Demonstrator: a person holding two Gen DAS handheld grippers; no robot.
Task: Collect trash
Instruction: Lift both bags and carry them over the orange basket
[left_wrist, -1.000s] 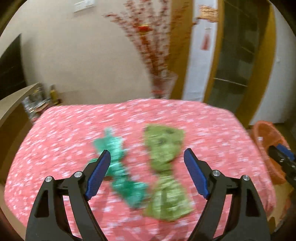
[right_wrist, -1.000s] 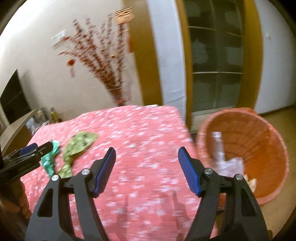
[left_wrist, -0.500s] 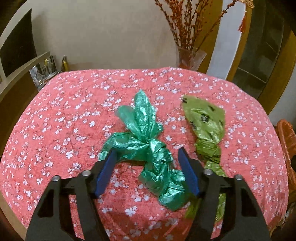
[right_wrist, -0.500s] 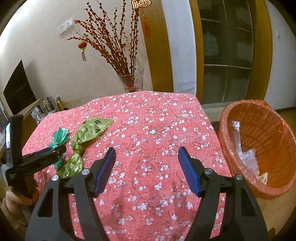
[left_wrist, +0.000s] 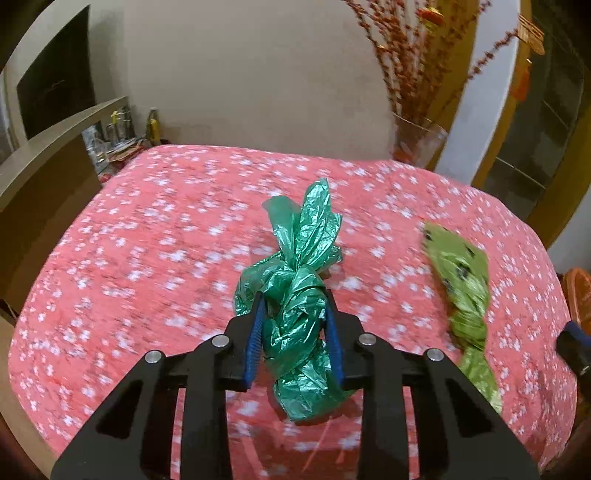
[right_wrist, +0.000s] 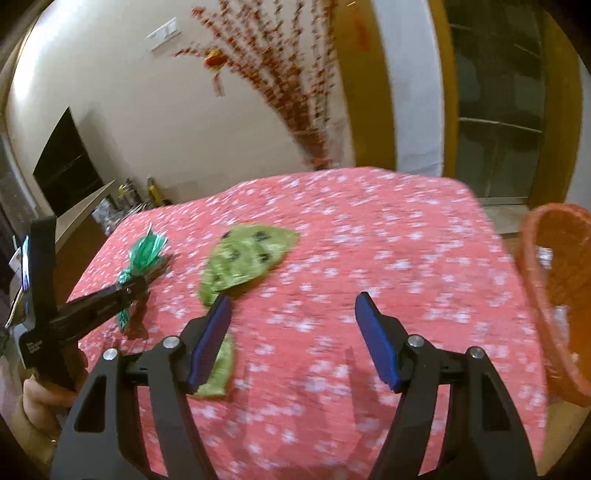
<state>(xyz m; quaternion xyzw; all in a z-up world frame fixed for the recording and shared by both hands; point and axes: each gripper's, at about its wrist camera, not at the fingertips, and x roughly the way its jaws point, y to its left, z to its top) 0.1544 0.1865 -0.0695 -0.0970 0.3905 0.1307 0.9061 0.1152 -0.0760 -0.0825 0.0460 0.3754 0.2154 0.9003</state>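
Left gripper: jaws clenched on the dark green knotted bag, pinching its twisted middle. Bag's long axis runs straight out along the fingers, loose end fanning away from the camera, lower end hanging toward it. Whether it's clear of the desk I can't tell; the blur suggests it's on the move.

Right gripper: jaws released, holding nothing. The light green bag lies on the desk to their left, with its twisted tail passing under the left finger and its wide printed end pointing away and slightly right. So its axis is roughly in line with the right jaws but offset left: shift left before closing. The right hand is clearly the nearer one to it.

Orange basket sits off the desk's right edge, well apart from the left gripper, near the right one.

Versus half a second ago: left jaws were spread around the dark green bag, now shut on it. Right gripper has swung left toward the light green bag, and the basket has slid to the frame edge.
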